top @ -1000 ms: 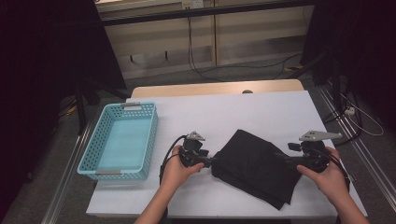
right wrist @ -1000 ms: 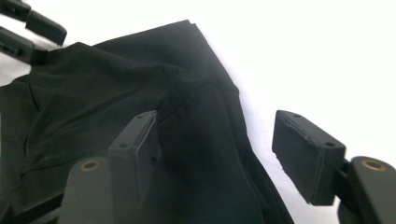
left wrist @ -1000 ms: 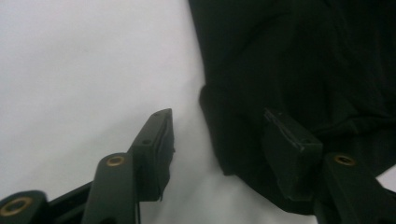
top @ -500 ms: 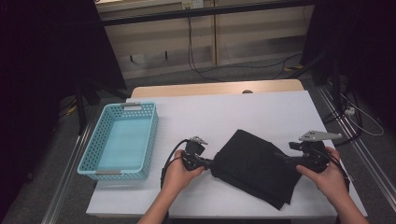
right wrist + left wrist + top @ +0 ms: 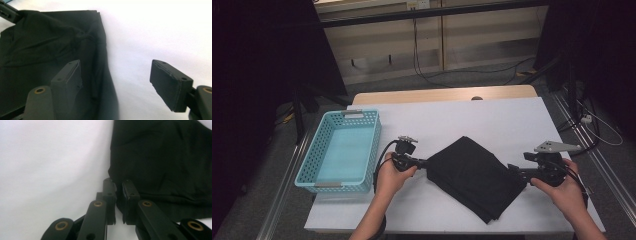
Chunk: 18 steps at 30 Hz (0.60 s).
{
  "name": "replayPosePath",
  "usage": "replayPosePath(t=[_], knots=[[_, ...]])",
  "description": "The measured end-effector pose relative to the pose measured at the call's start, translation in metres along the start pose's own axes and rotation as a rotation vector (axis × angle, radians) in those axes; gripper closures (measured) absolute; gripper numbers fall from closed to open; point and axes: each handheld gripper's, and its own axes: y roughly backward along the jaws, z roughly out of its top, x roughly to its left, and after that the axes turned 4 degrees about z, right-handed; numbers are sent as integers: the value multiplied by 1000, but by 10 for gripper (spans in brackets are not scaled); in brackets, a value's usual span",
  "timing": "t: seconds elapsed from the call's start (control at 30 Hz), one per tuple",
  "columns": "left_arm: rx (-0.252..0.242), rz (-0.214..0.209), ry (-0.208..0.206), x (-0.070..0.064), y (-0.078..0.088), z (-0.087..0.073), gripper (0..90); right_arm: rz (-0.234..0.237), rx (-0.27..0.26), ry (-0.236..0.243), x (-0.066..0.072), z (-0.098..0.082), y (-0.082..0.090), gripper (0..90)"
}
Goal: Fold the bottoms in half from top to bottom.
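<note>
A folded black cloth (image 5: 472,175) lies slantwise on the white table (image 5: 472,120), between my two grippers. My left gripper (image 5: 428,163) is at the cloth's left corner. Its jaws have just been closing, and in the left gripper view it (image 5: 118,182) is shut on the edge of the cloth (image 5: 162,157). The right gripper view shows that pinched corner and the left gripper (image 5: 10,13) far off at the top left. My right gripper (image 5: 512,171) sits at the cloth's right edge. Its jaws have just been opening, and it (image 5: 115,67) stands open with the cloth's edge (image 5: 50,37) between them, untouched.
A light blue plastic basket (image 5: 374,145) stands at the table's left side with nothing in it. Bare white tabletop stretches behind the cloth. Dark curtains, cables and stands surround the table on the floor.
My left gripper has closed on the cloth's left corner and shifted a little to the left, drawing that corner with it. The right hand has stayed in place.
</note>
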Motion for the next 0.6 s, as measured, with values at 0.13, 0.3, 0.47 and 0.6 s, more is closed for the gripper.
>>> replayPosePath(t=[0.13, 0.3, 0.47, 0.6], knots=[[-9, -2, 18, 5, -1, 0, 829, 8, 5, 8, 5, 2, -5, 249], [-13, 8, -16, 0, 0, -1, 781, 13, 15, 9, 8, 4, -13, 304], [-54, 40, -39, -2, 4, -2, 524, 65, 29, 27, 16, 8, -22, 633], [-58, 58, -53, -4, 5, -3, 421, 109, 60, 55, 26, 9, -32, 730]])
